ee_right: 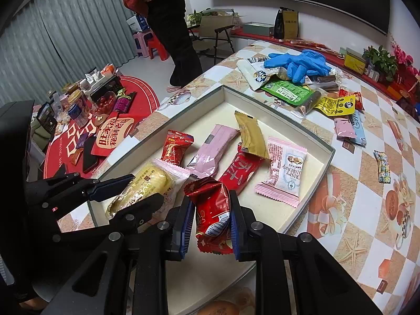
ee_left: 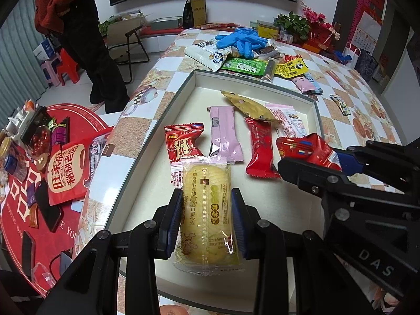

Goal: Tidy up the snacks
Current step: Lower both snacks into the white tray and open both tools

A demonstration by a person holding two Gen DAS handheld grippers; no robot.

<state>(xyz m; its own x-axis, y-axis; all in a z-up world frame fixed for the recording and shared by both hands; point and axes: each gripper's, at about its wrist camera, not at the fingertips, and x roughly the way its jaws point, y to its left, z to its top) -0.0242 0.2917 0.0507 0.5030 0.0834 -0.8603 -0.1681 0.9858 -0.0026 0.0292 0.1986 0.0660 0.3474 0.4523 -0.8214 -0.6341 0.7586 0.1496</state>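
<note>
My left gripper (ee_left: 207, 199) is shut on a yellow cake packet (ee_left: 207, 215) over the near end of the white tray (ee_left: 311, 99); it also shows in the right wrist view (ee_right: 149, 181). My right gripper (ee_right: 210, 204) is shut on a crumpled red snack packet (ee_right: 212, 210), also over the tray (ee_right: 325, 144), right of the left gripper. In the left wrist view the right gripper (ee_left: 312, 157) holds that red packet (ee_left: 302, 147). Several packets lie in the tray: a red candy (ee_left: 183, 141), a pink bar (ee_left: 224, 134), a gold packet (ee_left: 249, 105), a red bar (ee_left: 260, 149), a pink cranberry packet (ee_right: 284, 168).
Loose snacks (ee_left: 241, 65) and blue gloves (ee_left: 241, 39) lie beyond the tray on the checkered tablecloth (ee_right: 367, 210). A low red table (ee_left: 34, 202) with snacks and phones stands to the left. A person (ee_left: 86, 39) stands by a folding chair (ee_left: 134, 42) at the back.
</note>
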